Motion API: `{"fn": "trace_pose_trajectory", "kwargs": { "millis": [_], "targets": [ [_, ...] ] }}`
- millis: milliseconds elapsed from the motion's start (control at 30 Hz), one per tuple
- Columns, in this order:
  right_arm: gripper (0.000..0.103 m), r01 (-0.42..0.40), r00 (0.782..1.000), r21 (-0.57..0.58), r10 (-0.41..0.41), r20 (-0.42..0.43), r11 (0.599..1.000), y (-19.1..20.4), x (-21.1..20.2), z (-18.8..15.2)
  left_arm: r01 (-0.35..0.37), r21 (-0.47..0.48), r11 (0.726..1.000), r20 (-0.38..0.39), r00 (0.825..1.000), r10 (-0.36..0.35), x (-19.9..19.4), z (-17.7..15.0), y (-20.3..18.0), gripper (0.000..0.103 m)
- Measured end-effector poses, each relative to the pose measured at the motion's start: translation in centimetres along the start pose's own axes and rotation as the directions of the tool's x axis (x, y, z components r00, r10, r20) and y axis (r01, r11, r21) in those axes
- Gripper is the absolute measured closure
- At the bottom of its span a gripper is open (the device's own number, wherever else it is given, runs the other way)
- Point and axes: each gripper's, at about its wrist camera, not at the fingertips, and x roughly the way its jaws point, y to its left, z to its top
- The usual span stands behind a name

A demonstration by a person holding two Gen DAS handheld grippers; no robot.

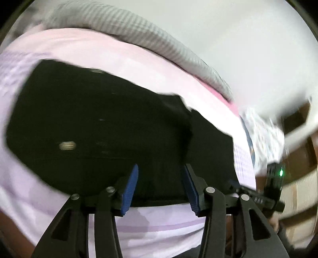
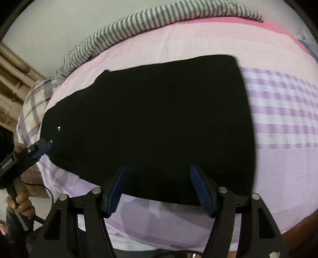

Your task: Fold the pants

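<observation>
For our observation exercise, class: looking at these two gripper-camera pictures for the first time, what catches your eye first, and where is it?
The black pants dominate, spread flat across the middle of the pink and lilac checked bedsheet. A grey striped blanket lies bunched along the bed's far edge. In the right wrist view, the left gripper touches the pants' left edge, while the right gripper hangs open over their near edge.

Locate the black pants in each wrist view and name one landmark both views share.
Left wrist: black pants fill the centre-left, on the pink bedsheet.
Right wrist: black pants fill the centre.
Shared landmark: the striped grey blanket along the bed's far edge.
</observation>
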Motion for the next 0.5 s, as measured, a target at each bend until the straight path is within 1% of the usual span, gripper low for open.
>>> {"fn": "trace_pose_trajectory", "kwargs": {
  "millis": [100, 133, 233, 300, 367, 500],
  "targets": [
    [0.034, -0.03, 1.0, -0.021, 0.03, -0.005, 0.999, 2.0, 0.8, 0.1, -0.016, -0.111, 0.994, 0.051, 0.998, 0.022, -2.1, -0.3, 3.3, 0.051],
    [0.034, -0.063, 0.998, -0.027, 0.063, -0.018, 0.998, 2.8, 1.3, 0.1, -0.017, -0.139, 0.99, 0.064, 0.998, 0.026, -2.7, -0.4, 4.5, 0.05],
    [0.034, -0.109, 0.993, -0.051, 0.107, -0.041, 0.993, 4.8, 2.4, 0.3, -0.015, -0.232, 0.973, 0.091, 0.995, 0.037, -3.8, -0.8, 7.1, 0.049],
    [0.034, -0.162, 0.986, -0.053, 0.159, -0.054, 0.985, 5.8, 2.8, 0.5, -0.004, -0.301, 0.954, 0.101, 0.994, 0.037, -4.2, -1.0, 8.9, 0.049],
    [0.034, -0.225, 0.973, -0.017, 0.224, -0.064, 0.974, 6.5, 3.2, 0.7, 0.007, -0.342, 0.94, 0.103, 0.994, 0.03, -4.4, -1.5, 10.0, 0.049],
    [0.034, -0.249, 0.967, -0.008, 0.249, -0.048, 0.968, 7.5, 3.4, 1.2, 0.047, -0.438, 0.898, 0.098, 0.995, -0.004, -4.4, -2.3, 12.2, 0.049]
  ]
}}
